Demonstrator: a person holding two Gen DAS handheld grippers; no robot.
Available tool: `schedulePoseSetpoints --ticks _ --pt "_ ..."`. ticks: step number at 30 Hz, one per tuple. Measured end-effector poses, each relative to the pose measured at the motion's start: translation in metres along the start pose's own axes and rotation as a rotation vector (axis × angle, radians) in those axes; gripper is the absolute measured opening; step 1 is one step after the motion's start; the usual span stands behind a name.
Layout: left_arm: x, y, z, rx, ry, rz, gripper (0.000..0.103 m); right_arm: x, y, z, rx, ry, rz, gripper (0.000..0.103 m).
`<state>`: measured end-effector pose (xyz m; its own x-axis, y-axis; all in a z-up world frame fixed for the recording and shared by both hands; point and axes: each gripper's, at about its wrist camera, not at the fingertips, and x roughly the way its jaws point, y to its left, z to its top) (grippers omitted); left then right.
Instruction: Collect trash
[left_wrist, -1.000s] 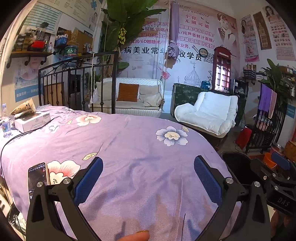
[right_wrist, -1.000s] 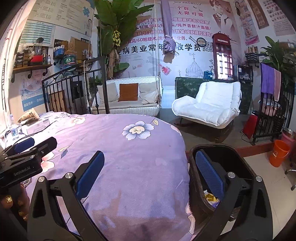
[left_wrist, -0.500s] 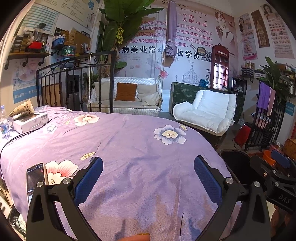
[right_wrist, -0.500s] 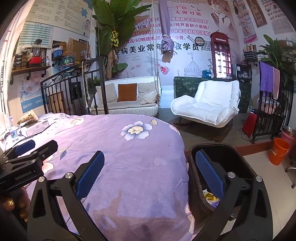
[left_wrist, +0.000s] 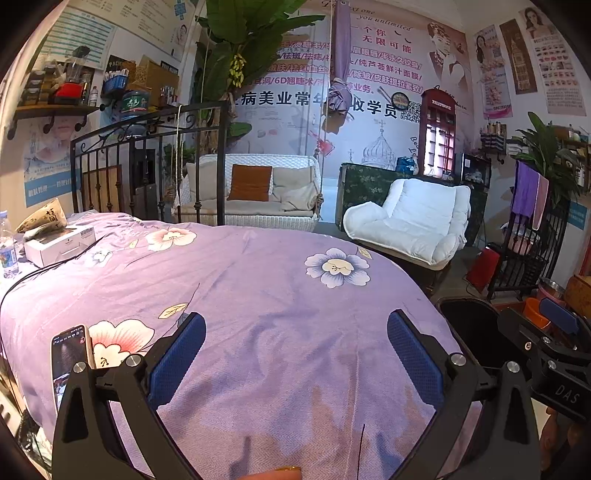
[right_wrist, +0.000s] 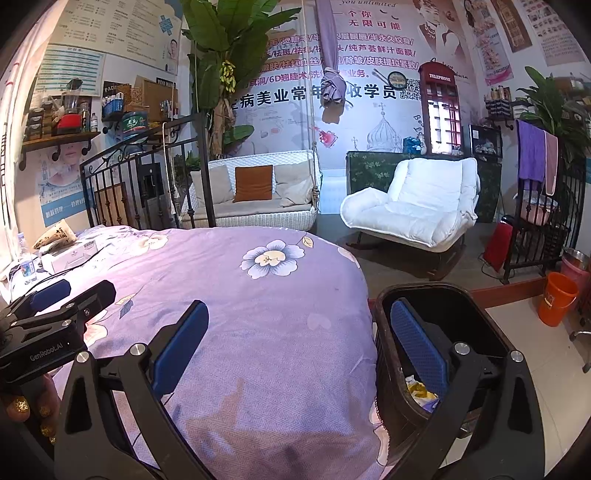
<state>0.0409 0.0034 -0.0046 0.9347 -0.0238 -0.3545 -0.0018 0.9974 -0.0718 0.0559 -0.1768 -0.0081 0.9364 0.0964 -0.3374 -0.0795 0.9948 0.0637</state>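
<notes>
A black trash bin (right_wrist: 439, 317) stands on the floor by the bed's right side, with yellow and purple scraps (right_wrist: 419, 393) at its bottom; it also shows in the left wrist view (left_wrist: 469, 332). My left gripper (left_wrist: 295, 358) is open and empty above the purple flowered bedspread (left_wrist: 258, 295). My right gripper (right_wrist: 299, 349) is open and empty, one finger over the bedspread (right_wrist: 266, 317), the other over the bin. Each gripper shows at the edge of the other's view.
A phone (left_wrist: 68, 365) lies at the bed's left edge. A white box (left_wrist: 61, 245), a paper bag (left_wrist: 44, 221) and a water bottle (left_wrist: 7, 251) sit at the far left. A white armchair (right_wrist: 413, 206), swing sofa (right_wrist: 258, 192) and orange bucket (right_wrist: 557, 297) stand beyond.
Both grippers have risen slightly and drifted a little; the view has shifted only a little. Both stay open and empty.
</notes>
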Motion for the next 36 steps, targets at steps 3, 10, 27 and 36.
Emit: schedulePoseSetpoints --ticks 3,10,27,36 --pt "-0.0002 -0.0004 0.0001 0.001 0.0 0.0 0.098 -0.0002 -0.0002 0.0004 0.001 -0.001 0.001 0.098" --pt "-0.0007 -0.0008 0.0001 0.001 0.0 0.0 0.098 0.0006 0.0005 -0.001 0.002 -0.001 0.001 0.098" --pt "0.0 -0.0015 0.0004 0.003 0.001 0.001 0.098 0.0012 0.0001 -0.0034 0.004 0.003 0.002 0.098" --pt "-0.0002 -0.0016 0.0006 0.004 0.001 0.001 0.098 0.0012 -0.0001 -0.003 0.006 0.003 0.002 0.098"
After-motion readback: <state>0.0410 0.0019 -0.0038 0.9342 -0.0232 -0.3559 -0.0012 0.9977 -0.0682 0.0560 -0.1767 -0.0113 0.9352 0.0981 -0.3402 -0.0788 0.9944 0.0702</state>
